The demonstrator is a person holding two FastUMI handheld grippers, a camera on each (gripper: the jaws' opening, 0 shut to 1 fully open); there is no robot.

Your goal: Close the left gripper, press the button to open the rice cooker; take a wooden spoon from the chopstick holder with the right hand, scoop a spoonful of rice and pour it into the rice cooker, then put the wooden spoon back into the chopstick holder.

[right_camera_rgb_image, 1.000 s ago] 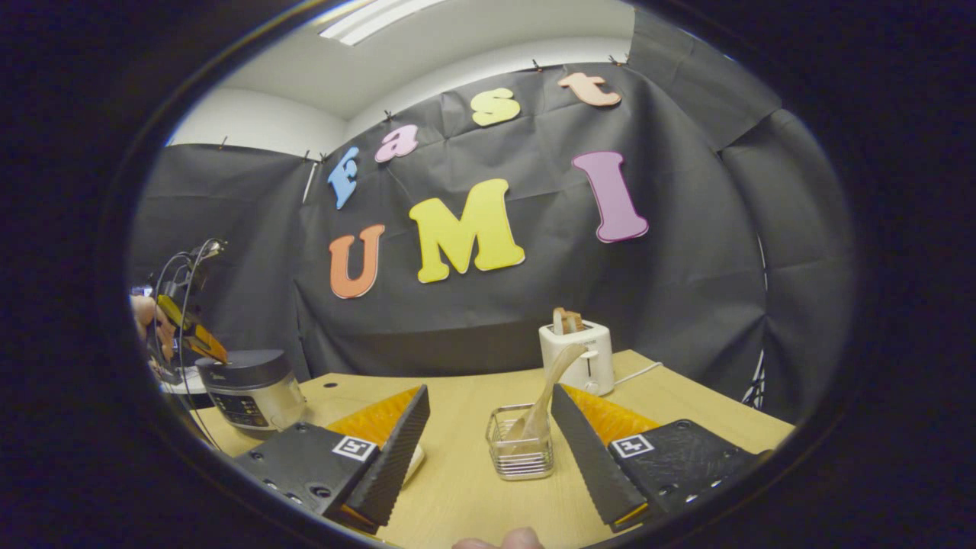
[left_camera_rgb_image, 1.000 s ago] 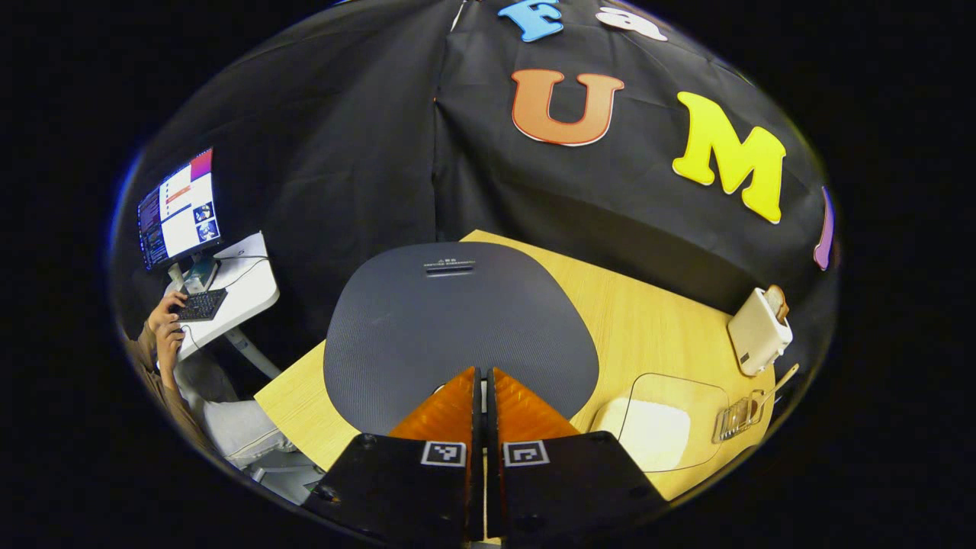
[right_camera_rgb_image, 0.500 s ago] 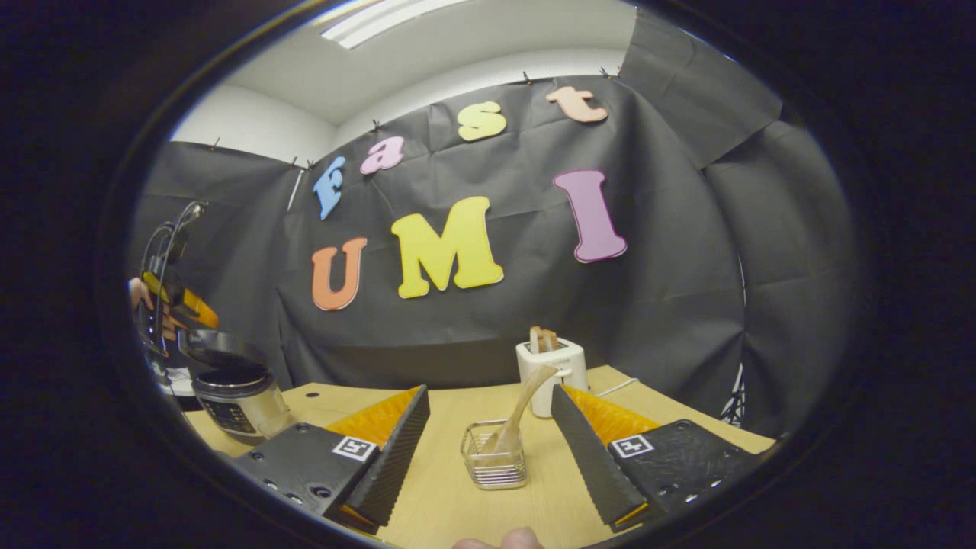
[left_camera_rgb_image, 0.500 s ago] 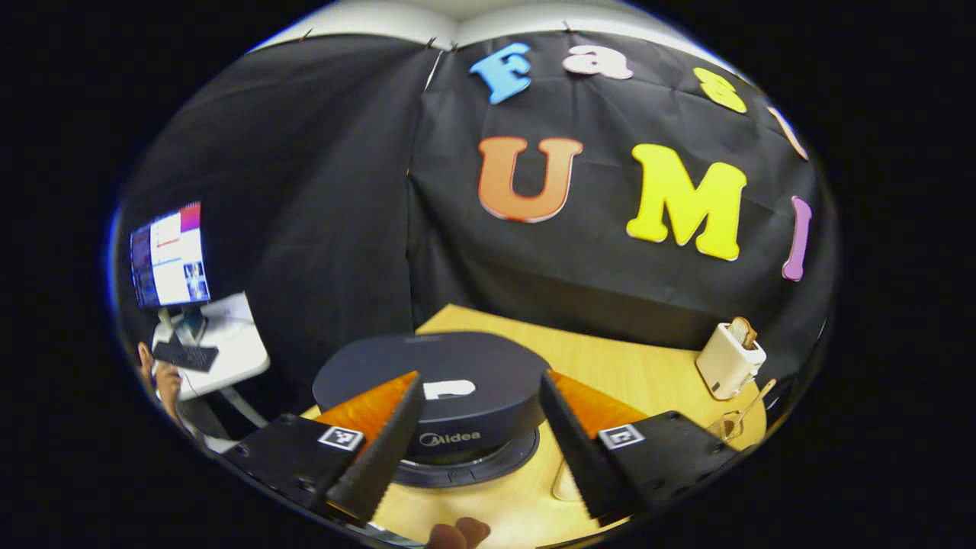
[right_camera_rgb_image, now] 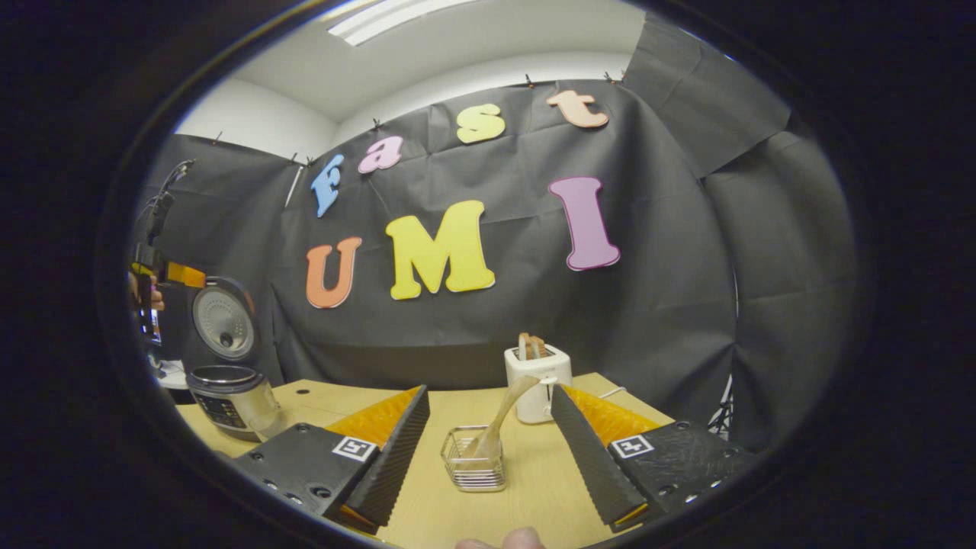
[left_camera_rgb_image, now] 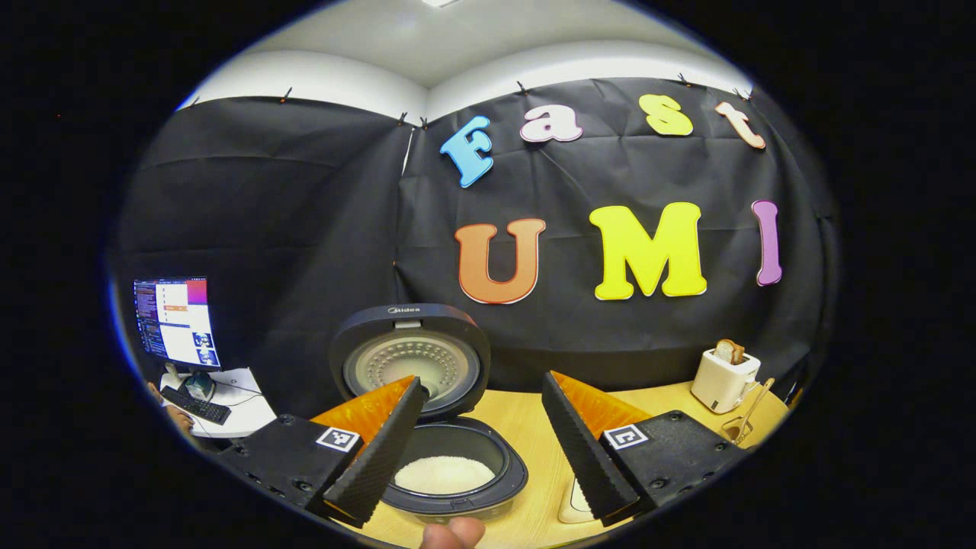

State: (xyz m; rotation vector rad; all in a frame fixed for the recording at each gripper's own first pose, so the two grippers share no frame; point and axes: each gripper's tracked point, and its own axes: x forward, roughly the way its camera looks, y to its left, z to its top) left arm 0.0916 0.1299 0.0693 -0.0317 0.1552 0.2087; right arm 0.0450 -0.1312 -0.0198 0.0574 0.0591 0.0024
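Rice cooker (left_camera_rgb_image: pixel 450 465) mouth unobstructed — lid (left_camera_rgb_image: pixel 410 360) upright behind

The cooker (left_camera_rgb_image: pixel 427 427) is dark grey with a silvery, dotted inner lid (left_camera_rgb_image: pixel 412 366) and white rice (left_camera_rgb_image: pixel 444 474) in its pot; in the right gripper view its body (right_camera_rgb_image: pixel 231 400) looks silver with a black panel. The table (right_camera_rgb_image: pixel 526 488) is pale yellow wood grain, the toaster (right_camera_rgb_image: pixel 537 375) white with brown bread, and the holder (right_camera_rgb_image: pixel 473 459) clear, ribbed, holding a light wooden spoon (right_camera_rgb_image: pixel 499 415)

A white toaster (right_camera_rgb_image: pixel 537 383) holding toast stands on the wooden table (right_camera_rgb_image: pixel 534 488); a monitor (left_camera_rgb_image: pixel 176 322) glows beyond.
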